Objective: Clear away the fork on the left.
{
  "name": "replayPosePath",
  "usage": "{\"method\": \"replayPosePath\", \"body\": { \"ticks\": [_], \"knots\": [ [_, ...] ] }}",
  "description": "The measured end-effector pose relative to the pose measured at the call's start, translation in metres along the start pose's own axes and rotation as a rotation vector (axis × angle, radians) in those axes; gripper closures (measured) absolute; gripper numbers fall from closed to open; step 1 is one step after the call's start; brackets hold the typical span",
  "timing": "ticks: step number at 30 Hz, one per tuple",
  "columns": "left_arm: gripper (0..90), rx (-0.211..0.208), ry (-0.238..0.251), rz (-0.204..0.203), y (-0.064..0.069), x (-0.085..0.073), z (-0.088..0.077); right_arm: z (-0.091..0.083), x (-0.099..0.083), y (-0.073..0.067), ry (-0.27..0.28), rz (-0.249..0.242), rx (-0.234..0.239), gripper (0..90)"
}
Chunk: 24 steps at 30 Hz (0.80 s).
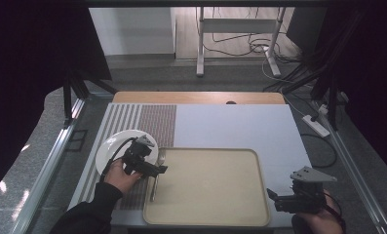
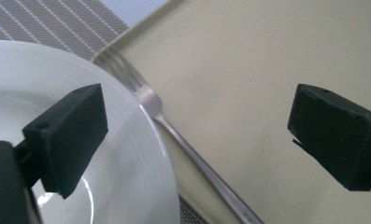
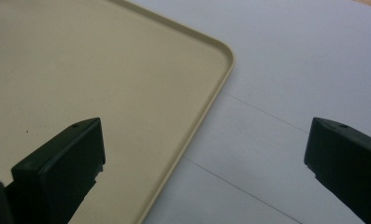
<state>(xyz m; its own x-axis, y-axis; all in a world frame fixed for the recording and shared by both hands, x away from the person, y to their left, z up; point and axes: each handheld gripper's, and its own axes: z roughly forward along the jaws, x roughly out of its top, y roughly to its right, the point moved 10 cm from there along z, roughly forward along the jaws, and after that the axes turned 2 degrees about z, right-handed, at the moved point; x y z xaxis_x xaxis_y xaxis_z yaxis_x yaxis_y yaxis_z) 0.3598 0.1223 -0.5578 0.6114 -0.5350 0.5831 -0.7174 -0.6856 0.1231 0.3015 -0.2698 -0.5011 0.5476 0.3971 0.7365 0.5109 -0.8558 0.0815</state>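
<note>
left gripper point(image 1: 163, 169): jaws wide apart, nothing held, over tray's point(image 1: 210, 217) left edge | fork point(image 1: 156, 176): lies on that rim, plate point(image 1: 108, 146) at its 9 o'clock | right gripper point(image 1: 270, 194): jaws wide, nothing held, at tray's 4 o'clock corner

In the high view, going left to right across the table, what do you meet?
White plate → left gripper → fork on the tray's left rim → beige tray → right gripper, at the tray's right edge.
</note>
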Motion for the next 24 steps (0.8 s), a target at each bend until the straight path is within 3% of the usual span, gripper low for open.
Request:
{"method": "replayPosePath", "body": {
  "ticks": [10, 24],
  "knots": [
    [0.0, -0.02, 0.053, -0.037, -0.004, -0.003, -0.013, 0.0, 0.0, 0.0, 0.0, -0.001, 0.001, 0.0],
    [0.0, 0.004, 0.121, -0.069, -0.007, -0.01, -0.031, 0.0, 0.0, 0.0, -0.001, -0.003, 0.0, 0.0]
  ]
}}
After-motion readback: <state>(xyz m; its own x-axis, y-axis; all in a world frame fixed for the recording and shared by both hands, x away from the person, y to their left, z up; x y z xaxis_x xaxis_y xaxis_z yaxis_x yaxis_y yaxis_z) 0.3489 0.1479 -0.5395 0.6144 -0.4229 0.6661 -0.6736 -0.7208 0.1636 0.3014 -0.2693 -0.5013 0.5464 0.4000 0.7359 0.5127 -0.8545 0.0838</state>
